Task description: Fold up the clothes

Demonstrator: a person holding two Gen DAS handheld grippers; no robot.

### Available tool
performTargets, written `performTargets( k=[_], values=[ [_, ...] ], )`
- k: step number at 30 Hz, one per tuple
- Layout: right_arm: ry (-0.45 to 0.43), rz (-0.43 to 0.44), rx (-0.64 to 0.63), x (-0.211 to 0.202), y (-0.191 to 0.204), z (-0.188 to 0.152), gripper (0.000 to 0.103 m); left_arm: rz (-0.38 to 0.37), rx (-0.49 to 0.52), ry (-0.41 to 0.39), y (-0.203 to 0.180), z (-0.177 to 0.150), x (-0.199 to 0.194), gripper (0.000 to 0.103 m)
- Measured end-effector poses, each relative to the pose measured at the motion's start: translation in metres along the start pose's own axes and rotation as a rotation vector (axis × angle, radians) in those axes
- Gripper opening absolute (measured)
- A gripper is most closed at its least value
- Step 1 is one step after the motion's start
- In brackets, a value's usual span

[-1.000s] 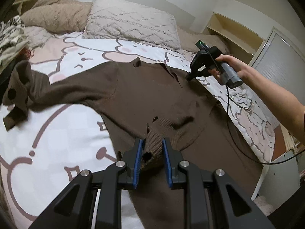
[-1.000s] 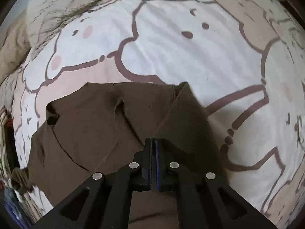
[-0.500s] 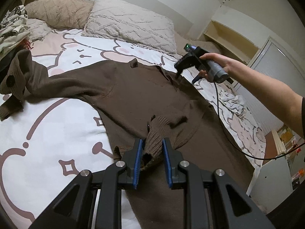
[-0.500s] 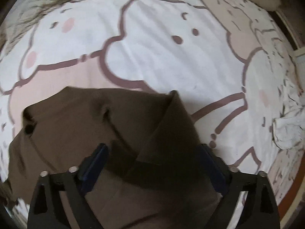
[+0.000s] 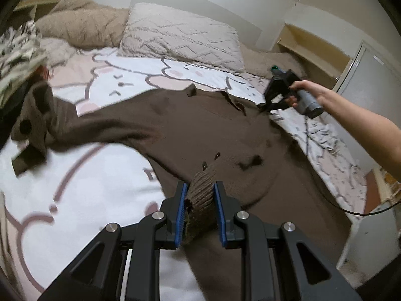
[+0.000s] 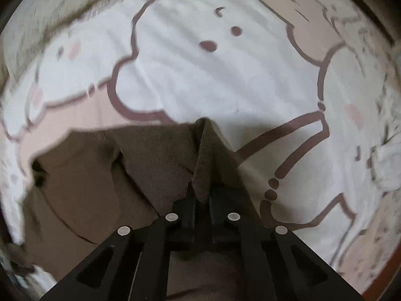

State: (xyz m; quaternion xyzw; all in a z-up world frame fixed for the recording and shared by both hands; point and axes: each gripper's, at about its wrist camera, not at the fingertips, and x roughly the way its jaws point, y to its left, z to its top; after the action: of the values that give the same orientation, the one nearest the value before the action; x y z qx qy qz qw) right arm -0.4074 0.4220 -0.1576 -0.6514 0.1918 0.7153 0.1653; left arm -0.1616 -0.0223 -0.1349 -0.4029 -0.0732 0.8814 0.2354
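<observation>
- Right tongs (image 6: 201,198) have just opened wide and snapped closed on the collar (image 6: 204,155) of the brown cardigan (image 5: 200,130), which lies spread on the bed (image 5: 75,200); the fold can start.
- Left tongs (image 5: 199,205) pinch a ribbed cuff (image 5: 200,190), angled down.
- Right tongs point straight down.

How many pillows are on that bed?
2. A pale textured pillow leans against the headboard; a tan fuzzy pillow lies to its left. Others may be hidden outside the view.
</observation>
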Motion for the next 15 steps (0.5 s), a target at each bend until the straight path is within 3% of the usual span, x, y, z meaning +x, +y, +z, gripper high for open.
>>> performTargets(
  k=[2,8,15],
  values=[
    [-0.011,0.09,0.091,-0.005,-0.024,0.007,0.006,0.037,0.035,0.002,0.002,0.011,0.008,0.021],
    [-0.057,0.213,0.24,-0.007,-0.086,0.025,0.006,0.101,0.114,0.009,0.008,0.058,0.043,0.021],
    [-0.066,0.214,0.265,0.011,-0.095,0.052,0.006,0.171,0.147,0.113,0.035,0.102,0.119,0.021]
  ],
)
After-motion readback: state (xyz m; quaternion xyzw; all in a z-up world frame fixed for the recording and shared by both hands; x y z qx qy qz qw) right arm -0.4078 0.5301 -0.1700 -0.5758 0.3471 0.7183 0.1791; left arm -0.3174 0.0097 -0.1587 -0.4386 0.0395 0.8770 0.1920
